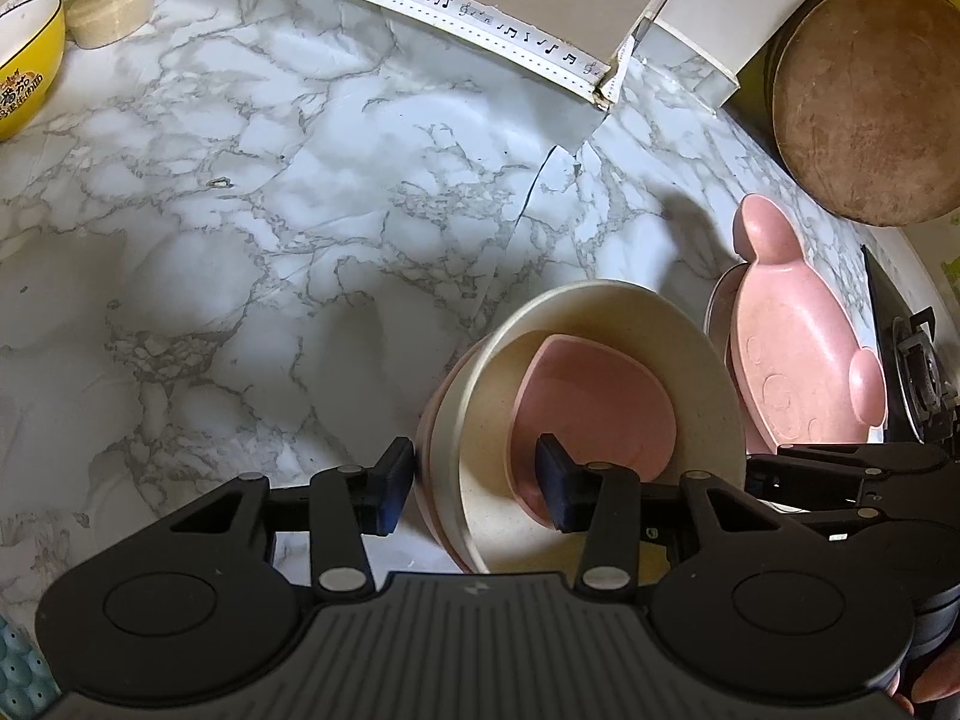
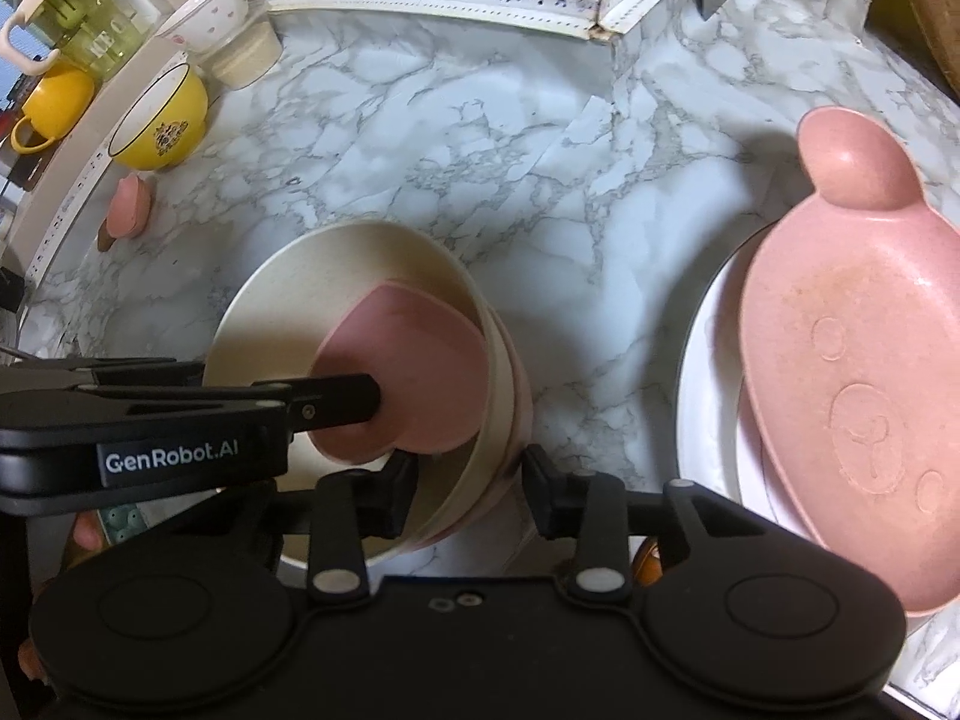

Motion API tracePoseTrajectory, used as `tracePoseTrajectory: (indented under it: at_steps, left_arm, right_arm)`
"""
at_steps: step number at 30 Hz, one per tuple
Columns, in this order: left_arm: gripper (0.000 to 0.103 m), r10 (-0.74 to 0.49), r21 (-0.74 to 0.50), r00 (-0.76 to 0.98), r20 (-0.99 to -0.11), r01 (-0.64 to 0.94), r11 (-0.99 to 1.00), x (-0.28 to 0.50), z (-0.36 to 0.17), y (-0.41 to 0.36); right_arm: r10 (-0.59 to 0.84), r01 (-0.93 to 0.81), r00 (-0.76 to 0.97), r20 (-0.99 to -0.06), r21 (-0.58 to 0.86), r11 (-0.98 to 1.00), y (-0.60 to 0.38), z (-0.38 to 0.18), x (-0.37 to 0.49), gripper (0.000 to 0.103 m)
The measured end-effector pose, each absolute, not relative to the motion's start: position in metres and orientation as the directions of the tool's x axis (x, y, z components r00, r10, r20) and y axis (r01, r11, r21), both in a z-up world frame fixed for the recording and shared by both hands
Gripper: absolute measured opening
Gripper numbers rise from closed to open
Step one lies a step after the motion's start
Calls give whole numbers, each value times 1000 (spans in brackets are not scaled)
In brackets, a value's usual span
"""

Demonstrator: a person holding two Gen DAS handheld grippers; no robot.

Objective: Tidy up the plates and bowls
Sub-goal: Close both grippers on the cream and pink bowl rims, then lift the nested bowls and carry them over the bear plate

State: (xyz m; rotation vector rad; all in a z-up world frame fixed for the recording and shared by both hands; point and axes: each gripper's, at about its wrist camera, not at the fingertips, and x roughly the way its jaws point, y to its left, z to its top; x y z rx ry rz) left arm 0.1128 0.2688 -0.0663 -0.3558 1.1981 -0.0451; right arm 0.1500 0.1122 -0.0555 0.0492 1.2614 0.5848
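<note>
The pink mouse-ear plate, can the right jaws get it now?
Probably not right away. The right gripper straddles the rim of the cream bowl, so it looks busy. The pink mouse-ear plate lies uncovered to its right, with nothing on top.

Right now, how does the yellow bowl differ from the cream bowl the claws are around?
The yellow bowl is bright, printed and dark-rimmed; the cream bowl is plain. The yellow bowl stands alone by the wall; the cream bowl is nested in another bowl and holds a pink heart-shaped dish. Both are round and upright.
</note>
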Motion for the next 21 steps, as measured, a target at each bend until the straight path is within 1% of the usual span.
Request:
tracePoseTrajectory:
  at_steps: [8,21]
  left_arm:
    - [43,-215,-289,373,-903,-156,945,115,-59,262]
    - [43,-213,-284,408,-888,-120,951,128,-28,231]
  right_arm:
    - [437,-373,192,-879,346,861,106,-49,151,35]
    - [435,-365,241,-868,335,869,74,-21,156,35]
